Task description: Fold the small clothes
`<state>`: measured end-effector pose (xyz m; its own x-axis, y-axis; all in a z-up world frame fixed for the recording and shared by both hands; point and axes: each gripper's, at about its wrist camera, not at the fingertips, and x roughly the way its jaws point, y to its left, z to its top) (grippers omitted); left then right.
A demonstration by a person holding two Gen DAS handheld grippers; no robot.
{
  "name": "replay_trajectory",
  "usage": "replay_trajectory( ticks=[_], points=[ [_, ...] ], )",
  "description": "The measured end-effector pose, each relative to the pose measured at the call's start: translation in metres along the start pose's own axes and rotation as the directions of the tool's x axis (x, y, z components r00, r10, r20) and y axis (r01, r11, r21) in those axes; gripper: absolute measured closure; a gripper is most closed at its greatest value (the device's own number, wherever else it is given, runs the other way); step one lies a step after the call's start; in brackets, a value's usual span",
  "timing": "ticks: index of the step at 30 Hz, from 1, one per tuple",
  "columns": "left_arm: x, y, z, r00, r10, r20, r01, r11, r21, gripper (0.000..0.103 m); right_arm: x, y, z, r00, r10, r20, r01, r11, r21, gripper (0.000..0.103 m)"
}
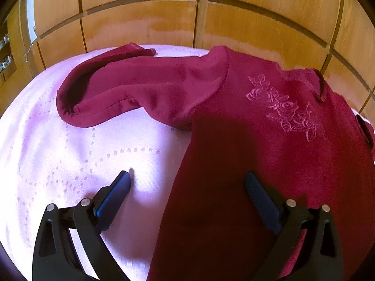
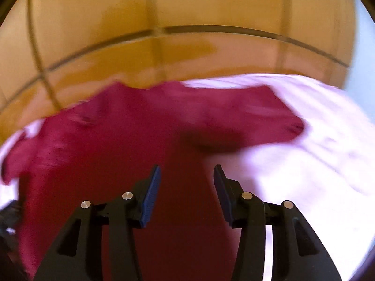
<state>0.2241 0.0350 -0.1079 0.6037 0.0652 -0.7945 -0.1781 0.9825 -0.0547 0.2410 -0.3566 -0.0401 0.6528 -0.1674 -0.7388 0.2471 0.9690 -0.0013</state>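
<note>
A dark red long-sleeved top (image 1: 269,140) with pink embroidered roses (image 1: 284,107) lies spread on a pale pink quilted bedcover (image 1: 70,159). Its left sleeve (image 1: 131,91) stretches out to the left. My left gripper (image 1: 187,178) is wide open and empty, straddling the top's left side edge. In the blurred right wrist view the same top (image 2: 140,135) lies below my right gripper (image 2: 186,171), which is open and empty over the right side edge, with the right sleeve (image 2: 262,117) stretched out beyond it.
A wooden panelled wardrobe (image 1: 164,18) stands right behind the bed and also shows in the right wrist view (image 2: 164,46). Bare bedcover lies left of the top (image 1: 46,187) and right of it (image 2: 316,164).
</note>
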Motion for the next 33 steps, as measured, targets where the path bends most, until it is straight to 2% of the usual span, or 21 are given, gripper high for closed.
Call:
replay_trajectory(
  ticks=[1, 3, 6, 7, 10, 14, 15, 17, 19, 20, 22, 23, 24, 25, 30, 31, 32, 33],
  points=[
    [-0.003, -0.004, 0.004, 1.0, -0.015, -0.018, 0.015, 1.0, 0.008, 0.006, -0.001, -0.01, -0.004, 1.0, -0.028, 0.004, 0.028, 0.999, 0.017, 0.057],
    [-0.014, -0.015, 0.011, 0.996, -0.091, -0.01, 0.092, 0.996, 0.014, 0.006, 0.004, -0.032, -0.015, 0.997, -0.072, -0.011, 0.073, 0.995, 0.074, 0.057],
    [-0.046, -0.055, 0.025, 0.982, -0.172, 0.073, 0.165, 0.982, 0.088, 0.006, 0.018, -0.061, -0.027, 0.998, -0.027, -0.062, 0.039, 0.977, 0.207, 0.057],
    [-0.053, -0.071, 0.03, 0.974, -0.212, 0.084, 0.201, 0.972, 0.118, 0.006, 0.018, -0.063, -0.027, 0.998, -0.021, -0.06, 0.034, 0.976, 0.216, 0.057],
    [-0.067, -0.131, 0.042, 0.932, -0.356, 0.069, 0.334, 0.917, 0.216, 0.006, 0.016, -0.061, -0.028, 0.998, -0.026, -0.05, 0.036, 0.979, 0.202, 0.051],
    [-0.067, -0.205, 0.049, 0.901, -0.431, 0.037, 0.395, 0.855, 0.336, 0.007, 0.021, -0.063, -0.029, 0.999, -0.016, -0.041, 0.025, 0.978, 0.209, 0.051],
    [-0.063, -0.225, 0.05, 0.886, -0.463, 0.006, 0.433, 0.833, 0.343, 0.013, 0.02, -0.065, -0.03, 0.999, -0.013, -0.035, 0.02, 0.976, 0.216, 0.051],
    [-0.051, -0.255, 0.056, 0.856, -0.514, -0.064, 0.504, 0.8, 0.325, 0.026, 0.023, -0.057, -0.03, 1.0, -0.01, -0.027, 0.016, 0.974, 0.228, 0.051],
    [-0.039, -0.276, 0.063, 0.834, -0.539, -0.118, 0.549, 0.789, 0.276, 0.037, 0.023, -0.06, -0.029, 1.0, -0.002, -0.019, 0.006, 0.969, 0.247, 0.051],
    [-0.027, -0.287, 0.068, 0.814, -0.559, -0.157, 0.581, 0.782, 0.226, 0.043, 0.024, -0.061, -0.029, 1.0, 0.002, -0.017, 0.003, 0.967, 0.255, 0.051],
    [-0.012, -0.304, 0.072, 0.79, -0.577, -0.208, 0.61, 0.775, 0.165, 0.05, 0.023, -0.062, -0.03, 1.0, 0.005, -0.011, -0.002, 0.965, 0.262, 0.051],
    [-0.001, -0.314, 0.074, 0.767, -0.59, -0.25, 0.631, 0.765, 0.13, 0.052, 0.024, -0.061, -0.03, 1.0, 0.006, -0.008, -0.003, 0.964, 0.265, 0.051],
    [0.006, -0.323, 0.072, 0.761, -0.586, -0.277, 0.632, 0.766, 0.116, 0.055, 0.024, -0.062, -0.03, 1.0, 0.006, -0.007, -0.004, 0.963, 0.269, 0.051],
    [0.011, -0.328, 0.071, 0.763, -0.579, -0.287, 0.626, 0.772, 0.109, 0.055, 0.025, -0.062, -0.03, 1.0, 0.008, -0.004, -0.007, 0.962, 0.273, 0.051],
    [0.034, -0.348, 0.06, 0.751, -0.553, -0.361, 0.622, 0.775, 0.107, 0.055, 0.026, -0.066, -0.031, 1.0, 0.024, 0.01, -0.025, 0.954, 0.299, 0.051],
    [0.037, -0.352, 0.058, 0.758, -0.54, -0.365, 0.613, 0.781, 0.118, 0.055, 0.026, -0.066, -0.031, 1.0, 0.024, 0.01, -0.026, 0.954, 0.3, 0.051],
    [0.041, -0.355, 0.057, 0.773, -0.52, -0.364, 0.595, 0.792, 0.134, 0.063, 0.026, -0.066, -0.031, 1.0, 0.023, 0.01, -0.025, 0.954, 0.3, 0.051],
    [0.043, -0.358, 0.057, 0.781, -0.507, -0.365, 0.584, 0.799, 0.142, 0.083, 0.026, -0.066, -0.031, 1.0, 0.022, 0.011, -0.024, 0.954, 0.3, 0.051]
  ],
)
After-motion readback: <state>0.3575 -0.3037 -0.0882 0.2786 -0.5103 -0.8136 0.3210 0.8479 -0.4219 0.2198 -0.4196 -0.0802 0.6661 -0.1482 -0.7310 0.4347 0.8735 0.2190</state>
